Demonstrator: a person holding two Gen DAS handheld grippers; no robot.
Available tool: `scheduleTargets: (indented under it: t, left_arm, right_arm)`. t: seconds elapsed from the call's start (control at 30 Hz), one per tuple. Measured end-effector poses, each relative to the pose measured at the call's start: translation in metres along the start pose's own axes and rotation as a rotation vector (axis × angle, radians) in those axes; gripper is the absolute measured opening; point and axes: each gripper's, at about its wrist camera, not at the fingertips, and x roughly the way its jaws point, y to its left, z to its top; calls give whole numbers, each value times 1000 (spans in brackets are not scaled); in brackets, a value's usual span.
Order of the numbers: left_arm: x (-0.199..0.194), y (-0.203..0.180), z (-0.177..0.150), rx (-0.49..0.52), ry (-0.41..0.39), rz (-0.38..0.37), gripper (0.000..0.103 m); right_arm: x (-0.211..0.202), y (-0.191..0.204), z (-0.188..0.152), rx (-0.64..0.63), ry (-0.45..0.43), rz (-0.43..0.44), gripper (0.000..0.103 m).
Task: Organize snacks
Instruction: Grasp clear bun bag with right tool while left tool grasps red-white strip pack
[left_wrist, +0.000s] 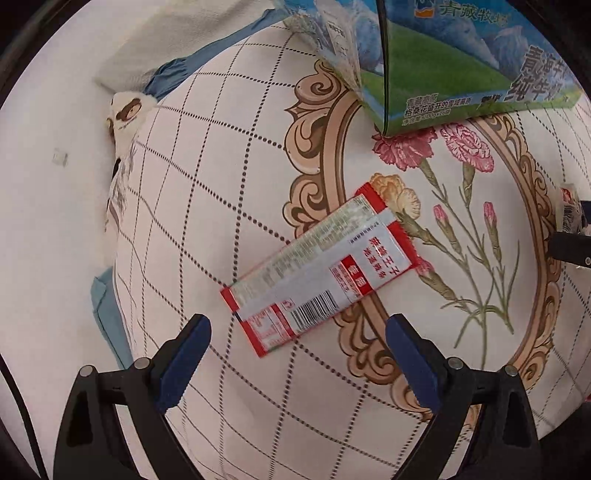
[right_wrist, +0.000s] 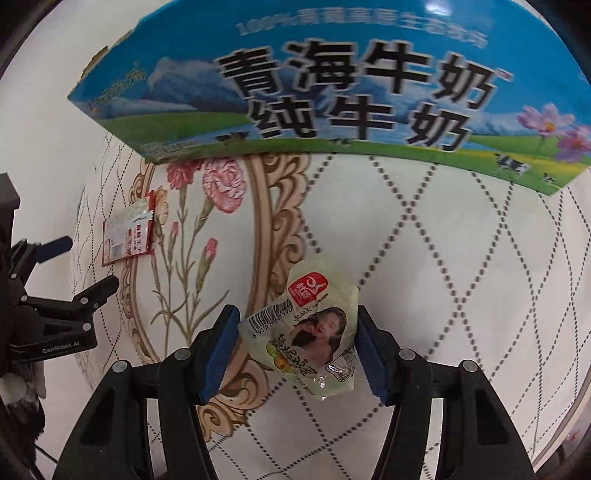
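Observation:
A red and silver snack packet (left_wrist: 321, 280) lies flat on the flower-patterned tablecloth (left_wrist: 229, 155), barcode side up. My left gripper (left_wrist: 297, 334) hovers over its near end, open, the blue pads wide apart on either side. In the right wrist view my right gripper (right_wrist: 297, 345) is shut on a pale green round snack pouch (right_wrist: 314, 332) with a printed picture and barcode, both pads pressing its sides. The same red packet (right_wrist: 127, 232) shows far left there, beside the left gripper's fingers (right_wrist: 55, 245). A blue and green milk carton box (right_wrist: 332, 96) stands behind.
The milk box (left_wrist: 461, 62) fills the upper right of the left wrist view, one flap open. A white cloth with a bear print (left_wrist: 127, 110) and blue fabric lie at the table's left edge. The right gripper's tip with its pouch (left_wrist: 570, 218) shows at the right edge.

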Motion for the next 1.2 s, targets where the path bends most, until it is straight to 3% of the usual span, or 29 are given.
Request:
scheduleTargets:
  t: [0.2, 0.33, 0.37, 0.43, 0.53, 0.67, 0.73, 0.83, 0.93, 1.03, 1.2]
  left_arm:
    - [27, -10, 18, 278, 47, -9, 97]
    - [39, -9, 21, 314, 50, -64, 97]
    - [40, -6, 21, 300, 38, -90, 96]
    - [45, 4, 21, 240, 55, -157, 84]
    - [49, 19, 16, 99, 95, -212, 83]
    - [62, 43, -11, -280, 258, -376, 82]
    - [63, 46, -29, -425, 306, -440, 82]
    - [62, 41, -51, -566, 349, -546, 82]
    - [61, 32, -61, -565, 354, -589, 83]
    - [58, 22, -63, -515, 341, -556, 83]
    - [46, 16, -54, -516, 286, -470, 83]
  right_arm:
    - [23, 41, 10, -28, 55, -31, 64]
    - [25, 49, 7, -27, 68, -43, 64]
    - [27, 52, 5, -22, 73, -39, 64]
    - [30, 57, 3, -15, 78, -35, 64]
    - [32, 59, -4, -3, 86, -25, 64]
    - [29, 51, -18, 28, 96, 7, 64]
    - [27, 47, -25, 39, 97, 23, 64]
    - [29, 42, -35, 56, 101, 49, 65]
    - [27, 30, -41, 101, 107, 94, 68]
    - [21, 12, -48, 133, 116, 133, 84]
    - [-5, 4, -47, 72, 76, 75, 84]
